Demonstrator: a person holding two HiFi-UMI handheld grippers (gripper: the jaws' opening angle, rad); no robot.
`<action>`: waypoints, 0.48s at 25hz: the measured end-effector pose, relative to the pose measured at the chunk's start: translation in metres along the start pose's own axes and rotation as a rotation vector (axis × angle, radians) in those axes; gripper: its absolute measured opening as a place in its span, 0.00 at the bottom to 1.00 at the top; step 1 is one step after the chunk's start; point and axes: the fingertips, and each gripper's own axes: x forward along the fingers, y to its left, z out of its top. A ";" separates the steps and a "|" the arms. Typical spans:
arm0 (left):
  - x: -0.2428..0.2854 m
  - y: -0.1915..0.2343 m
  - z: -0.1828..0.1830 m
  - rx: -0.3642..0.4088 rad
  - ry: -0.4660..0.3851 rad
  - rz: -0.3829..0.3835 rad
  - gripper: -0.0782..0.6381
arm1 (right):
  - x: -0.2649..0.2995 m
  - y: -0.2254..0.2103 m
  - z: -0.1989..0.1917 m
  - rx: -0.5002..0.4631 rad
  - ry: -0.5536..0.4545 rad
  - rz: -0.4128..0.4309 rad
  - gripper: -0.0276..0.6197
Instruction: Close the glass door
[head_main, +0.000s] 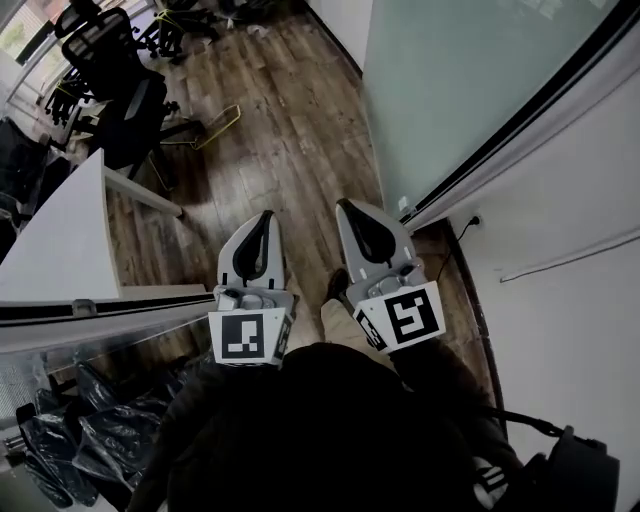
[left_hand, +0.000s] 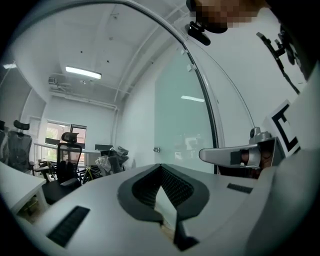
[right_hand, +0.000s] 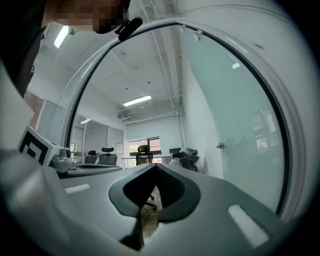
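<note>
Wooden floor (head_main: 290, 140) fills the middle of your view. The frosted glass door (head_main: 450, 90) stands upper right, a white desk (head_main: 60, 240) at left and office chairs (head_main: 105, 60) upper left. Your left gripper (head_main: 265, 217) and right gripper (head_main: 345, 206) sit low centre, clear of the door, jaws together on nothing.

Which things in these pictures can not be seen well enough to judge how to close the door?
- Glass door: the head view's top edge cuts it off, so how far it stands open cannot be told.
- Knob on the glass: too small in the left gripper view to tell its shape.
- Dark heap at the head view's lower left: too dim to name.
</note>
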 end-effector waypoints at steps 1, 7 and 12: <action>0.025 0.002 0.006 0.004 -0.012 -0.010 0.10 | 0.018 -0.016 0.002 0.010 0.001 0.002 0.05; 0.141 0.026 0.037 0.008 -0.057 -0.016 0.10 | 0.103 -0.099 0.024 -0.003 -0.002 -0.031 0.05; 0.213 0.051 0.038 0.005 -0.035 -0.018 0.10 | 0.166 -0.145 0.026 -0.012 0.006 -0.050 0.05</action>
